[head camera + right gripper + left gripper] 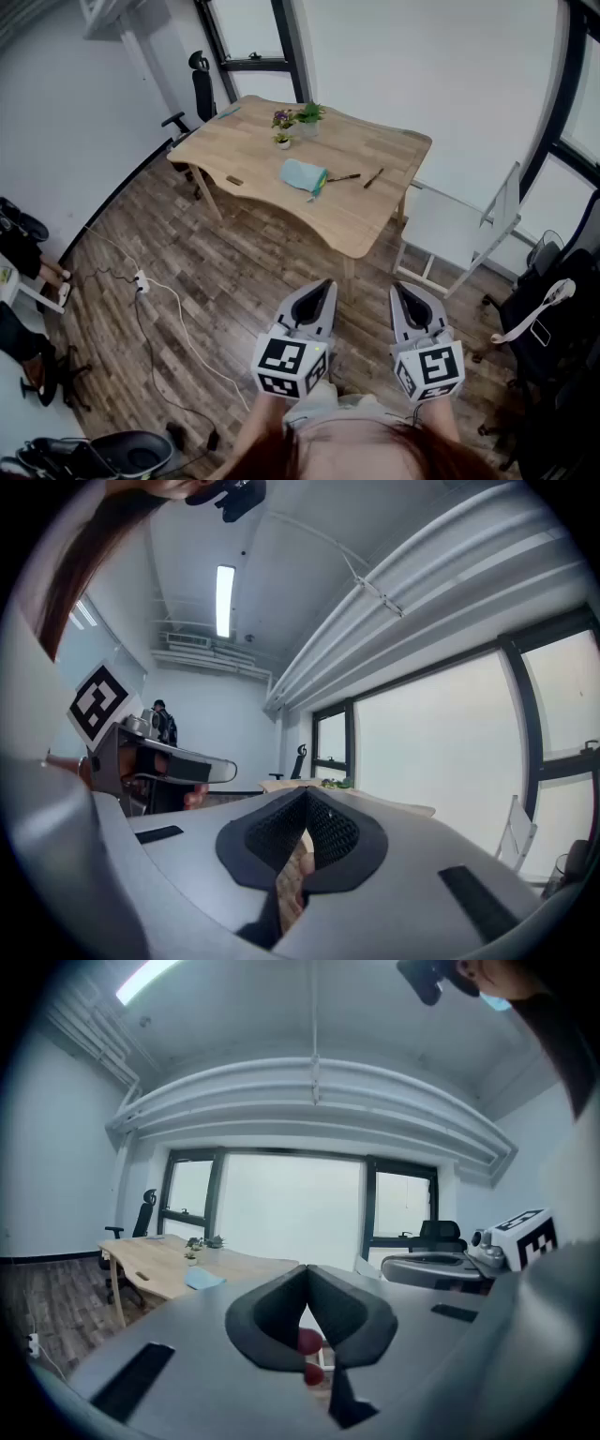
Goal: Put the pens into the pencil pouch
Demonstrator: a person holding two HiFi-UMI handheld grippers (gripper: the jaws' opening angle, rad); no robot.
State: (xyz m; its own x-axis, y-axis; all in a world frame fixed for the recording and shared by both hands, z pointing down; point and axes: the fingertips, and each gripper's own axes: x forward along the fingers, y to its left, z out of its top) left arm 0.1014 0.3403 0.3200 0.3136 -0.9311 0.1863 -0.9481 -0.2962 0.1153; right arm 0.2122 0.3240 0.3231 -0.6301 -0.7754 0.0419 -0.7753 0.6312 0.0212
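Head view, and both tools sit low at the bottom of the frame, well apart from the work. The left gripper (322,286) has its jaws pressed together on nothing, and the right gripper (404,291) matches it, closed and empty; both gripper views confirm this.

Up in the upper middle stands the pale wooden table (253,150). On it lies the soft light-blue fabric pencil pouch (303,175), with two slim dark pens (343,177) just to its right, apart from each other.

Those pens should be light and stiff with smooth barrels, likely to roll if nudged. I'd pinch each one across the middle of the barrel. The pouch looks limp and will probably slump or slide, so one tool should pin an edge by its mouth. Whether it is open is too small to tell.
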